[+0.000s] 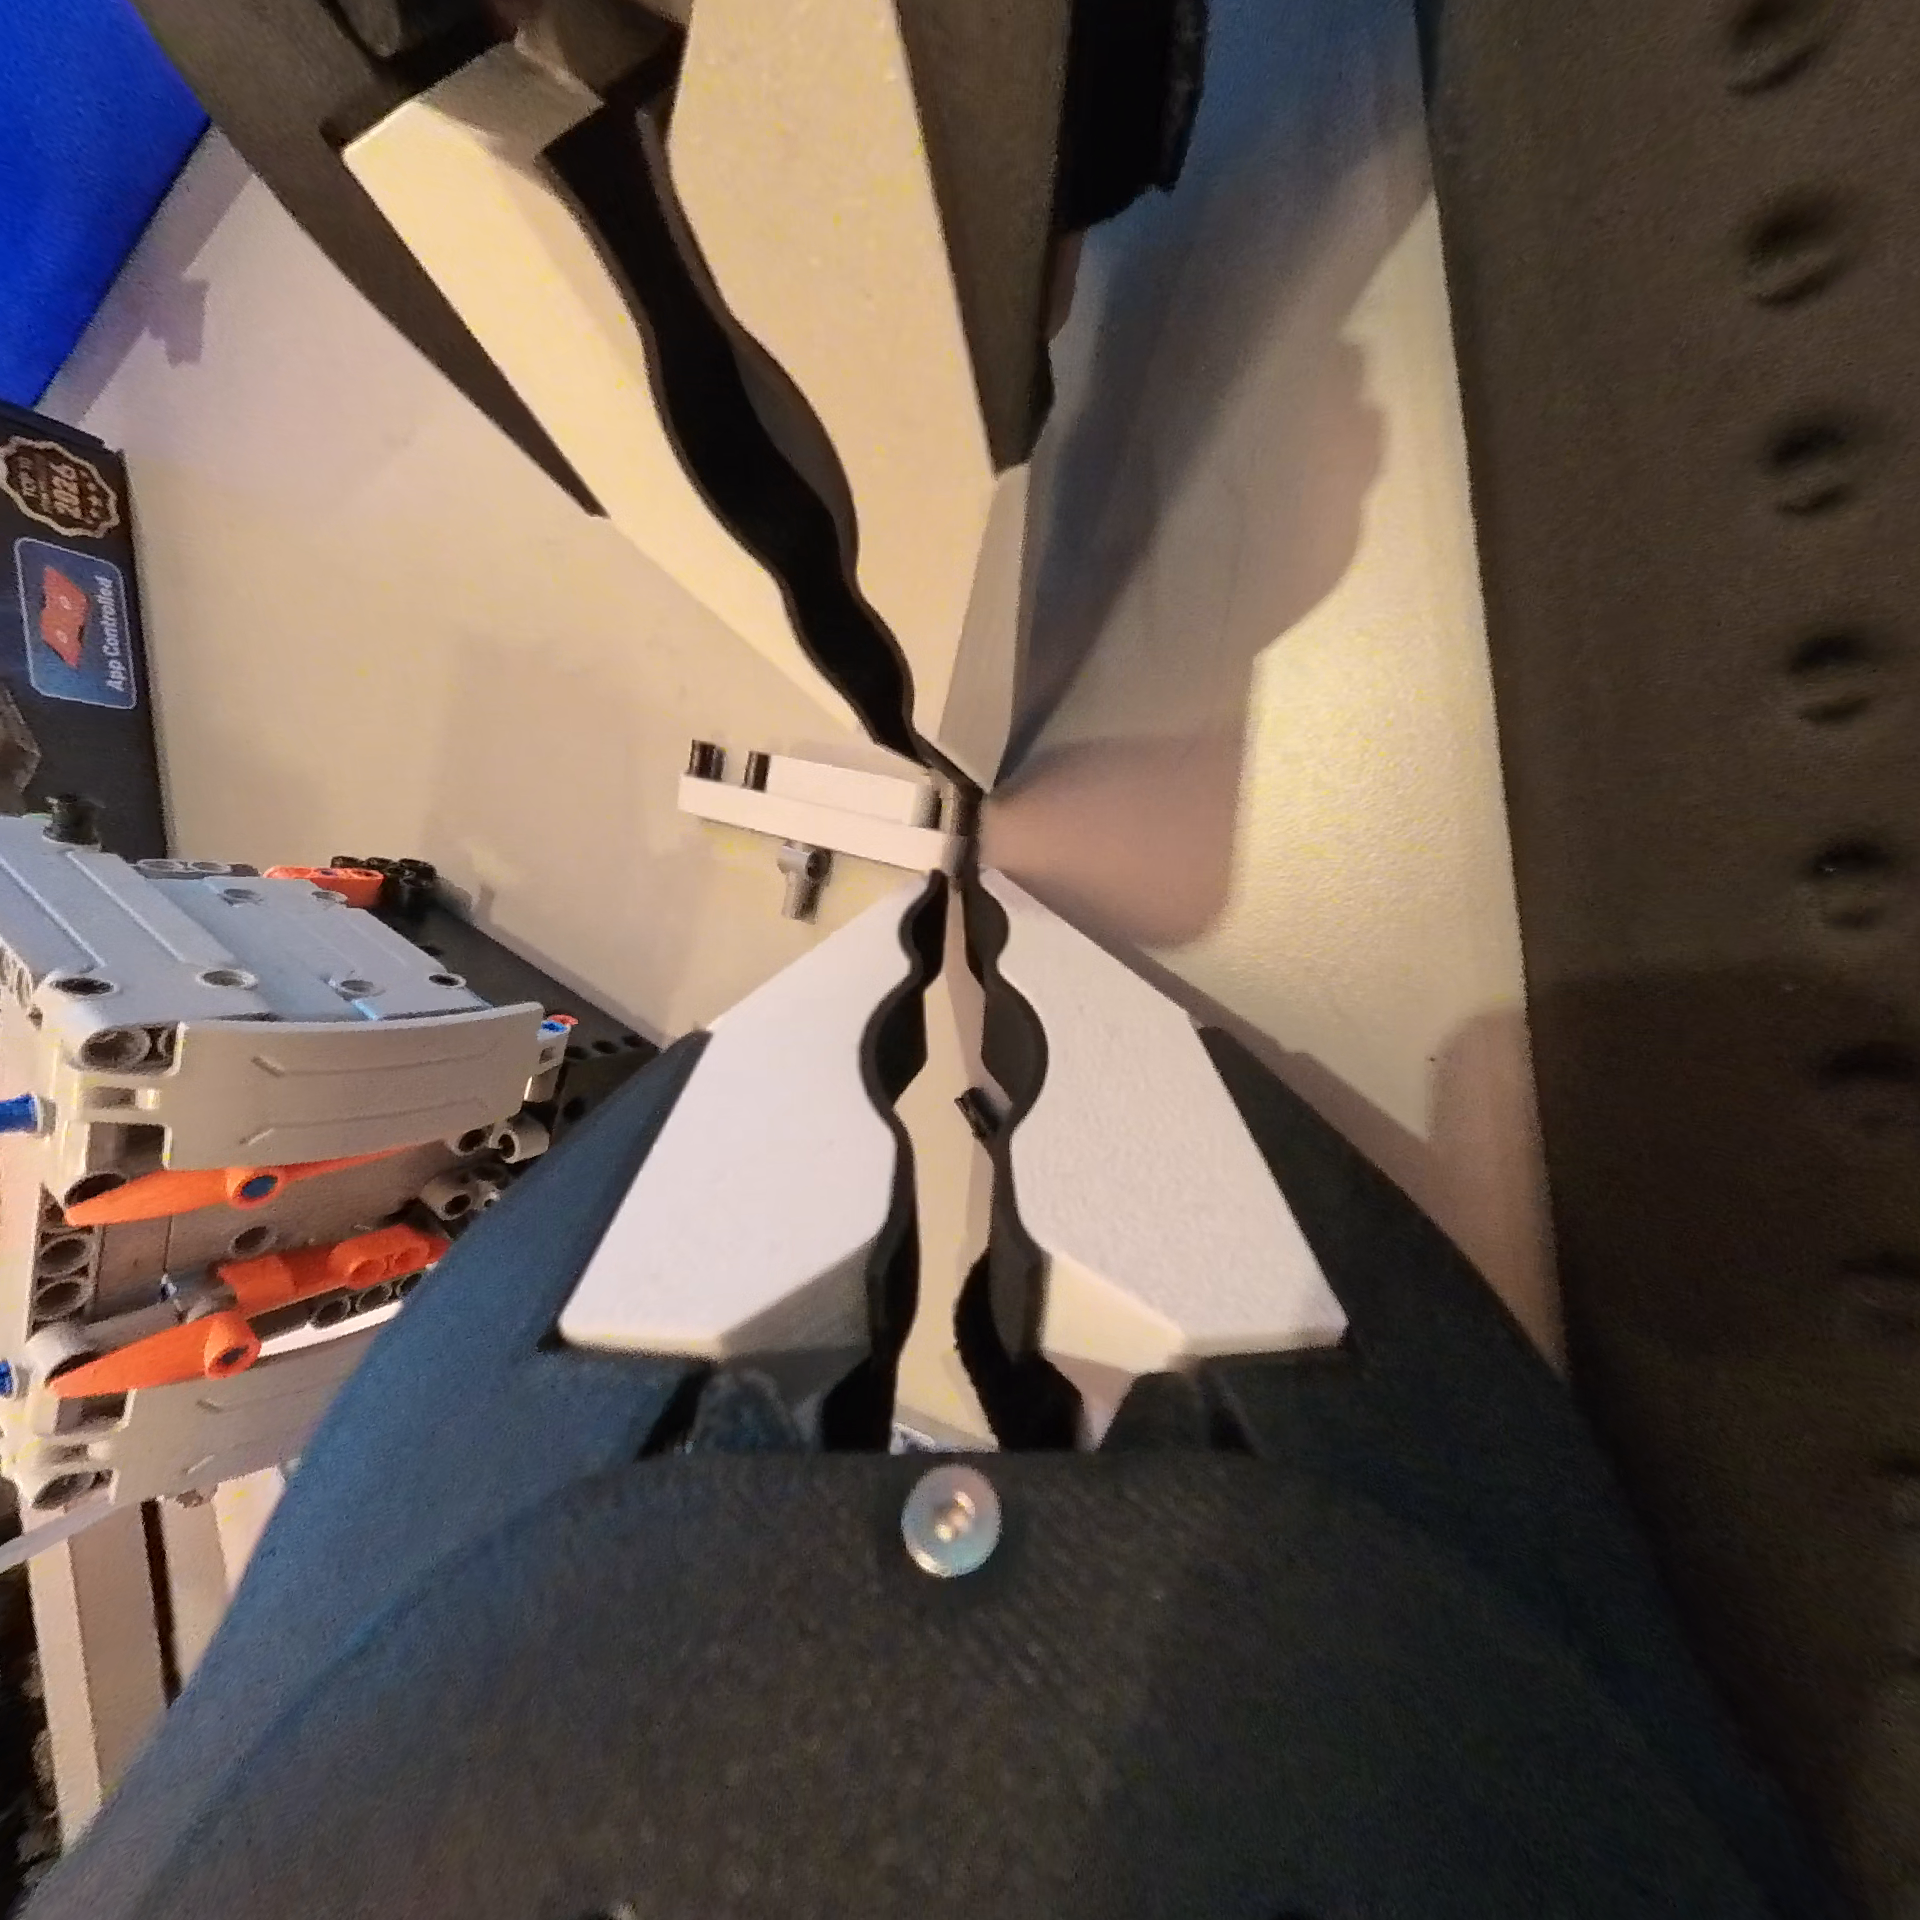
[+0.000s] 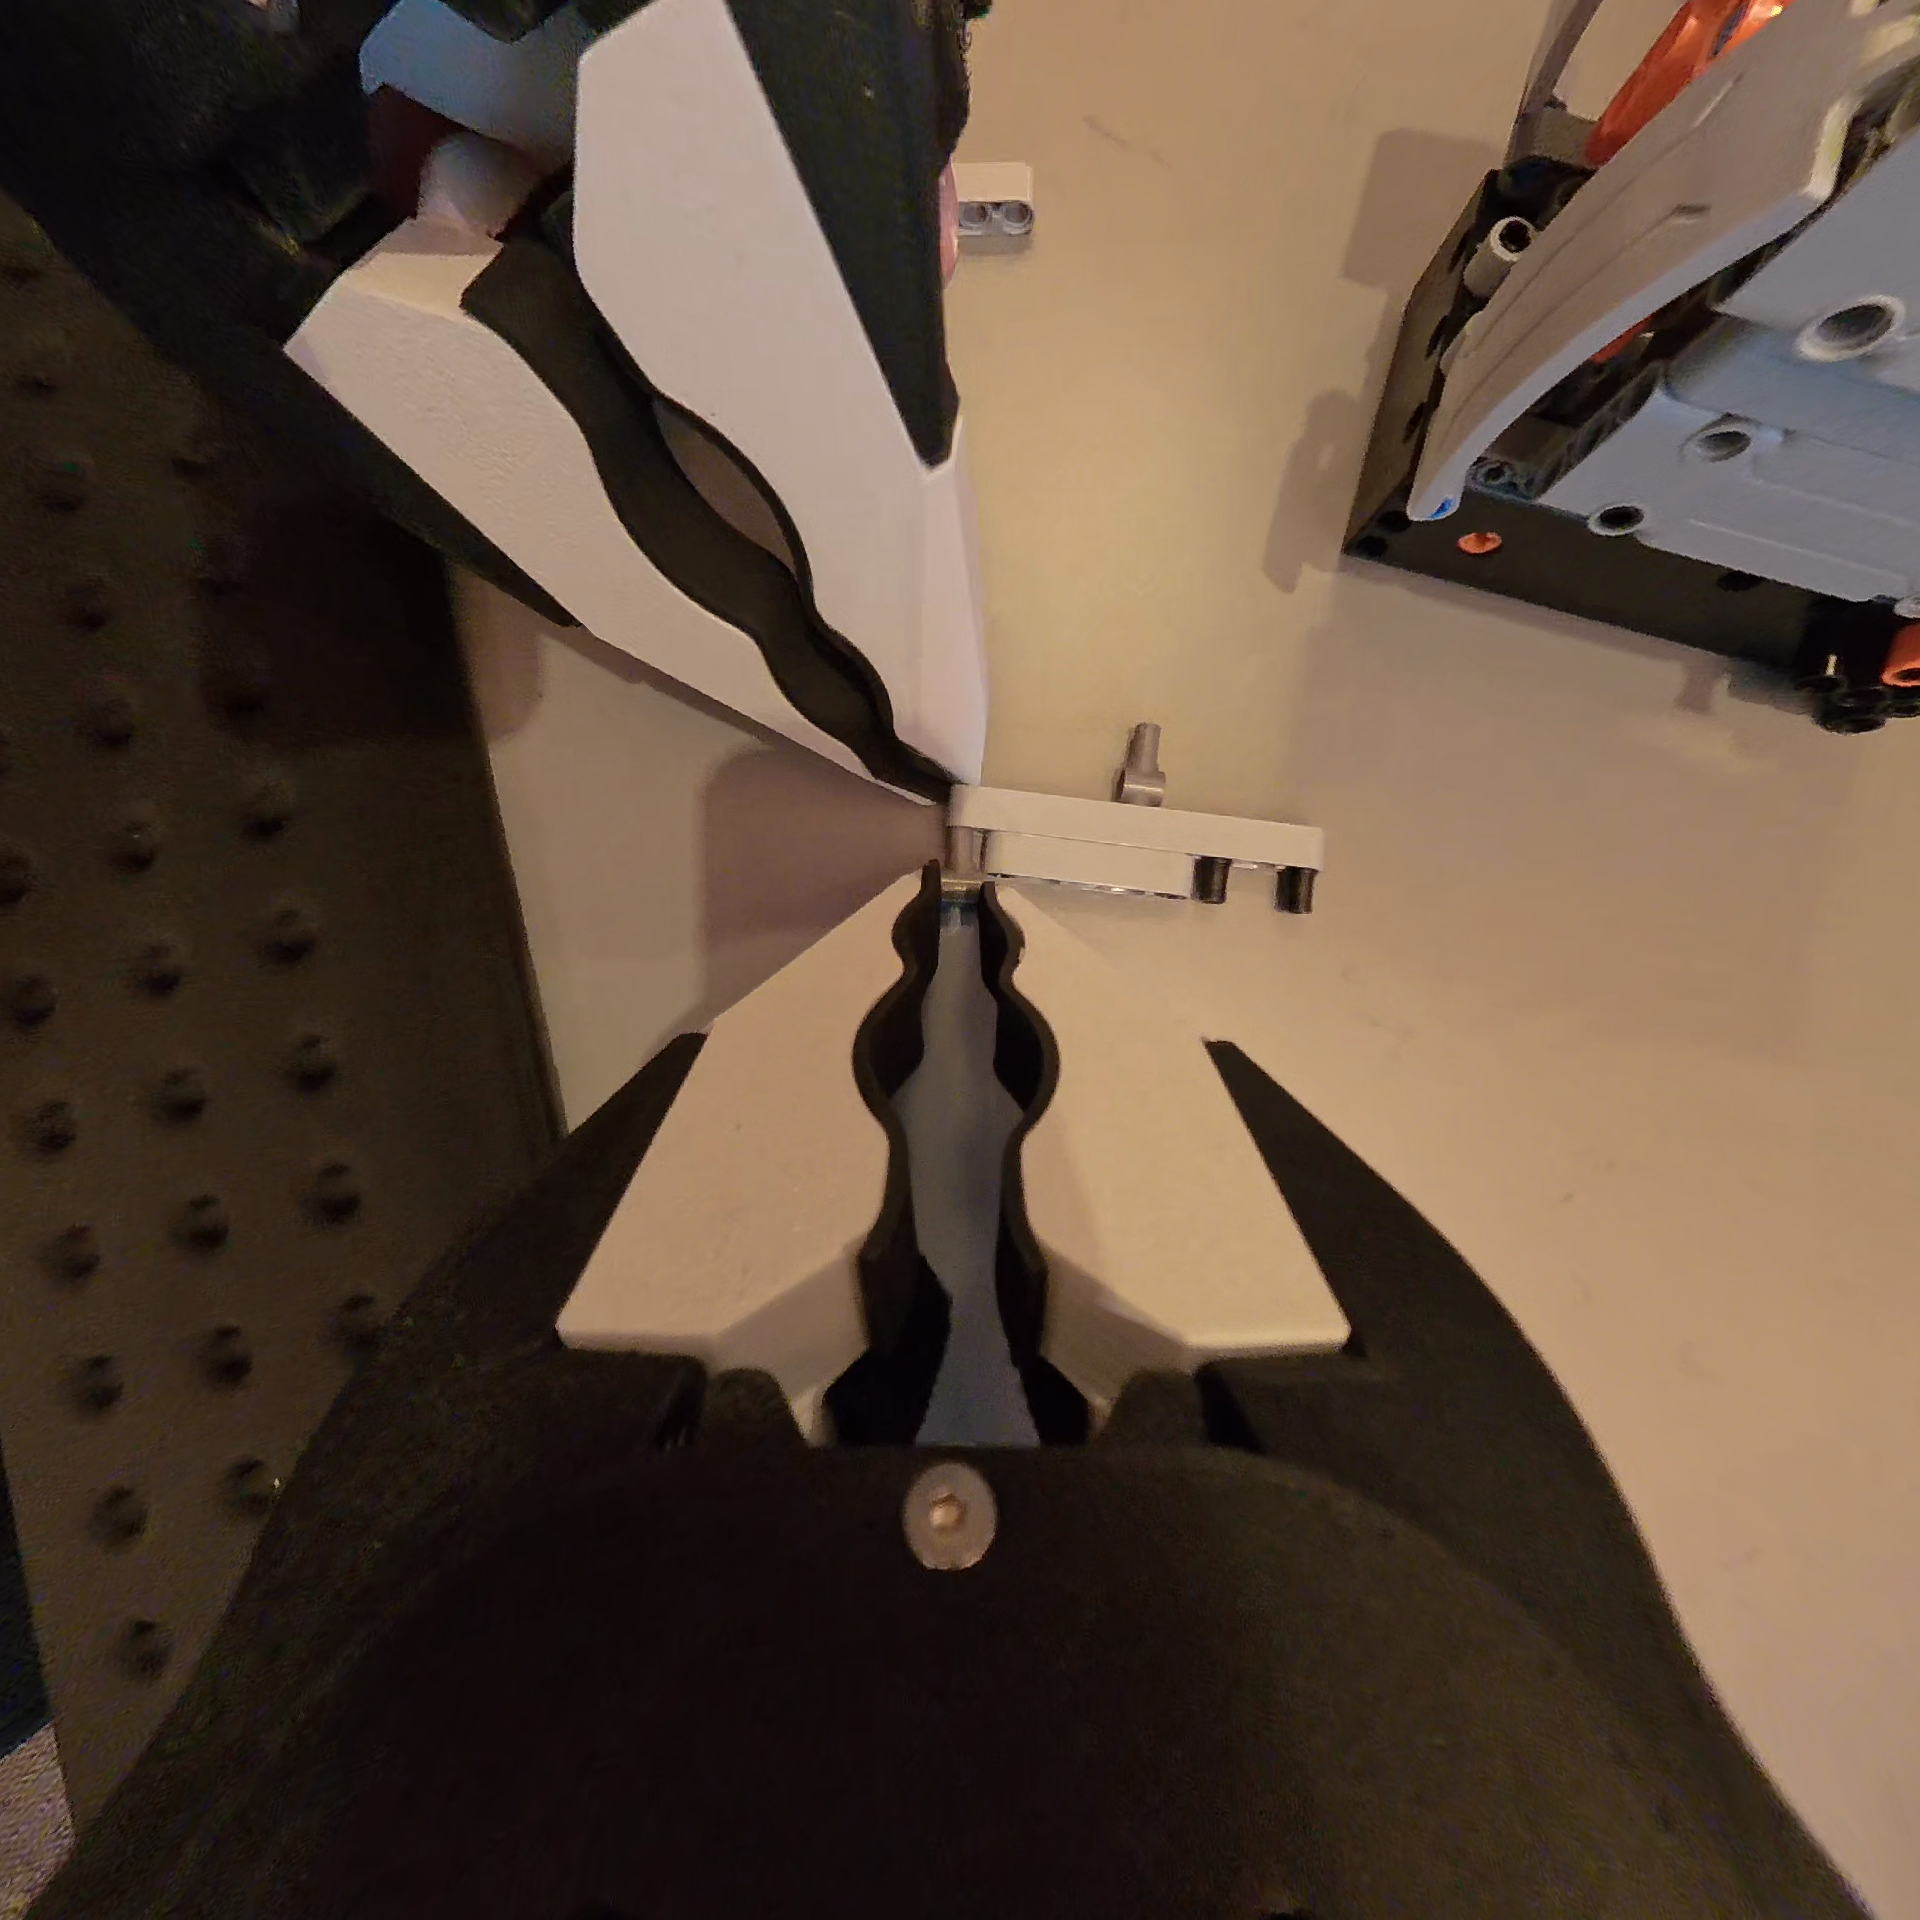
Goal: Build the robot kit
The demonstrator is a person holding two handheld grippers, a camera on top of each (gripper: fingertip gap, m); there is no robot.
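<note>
A white beam (image 1: 821, 805) with two black pins at its far end is held above the pale table (image 1: 416, 540), caught between both grippers. My left gripper (image 1: 956, 878) is shut on the beam's near end. My right gripper (image 2: 961, 899) is shut on a small grey connector (image 2: 964, 868) in that same end of the beam (image 2: 1132, 831). The left gripper (image 2: 940, 779) comes in from the upper left of the right wrist view, and the right gripper (image 1: 940, 764) from the top of the left wrist view. Their tips almost touch.
A grey, black and orange brick model (image 1: 260, 1039) (image 2: 1714, 364) stands on the table nearby. A small grey connector (image 1: 800, 878) (image 2: 1143, 774) and a short white beam (image 2: 997, 203) lie loose. A dark box (image 1: 73, 623) and a black studded mat (image 2: 208, 935) (image 1: 1766, 623) border the table. My left and right fingertips are right by each other.
</note>
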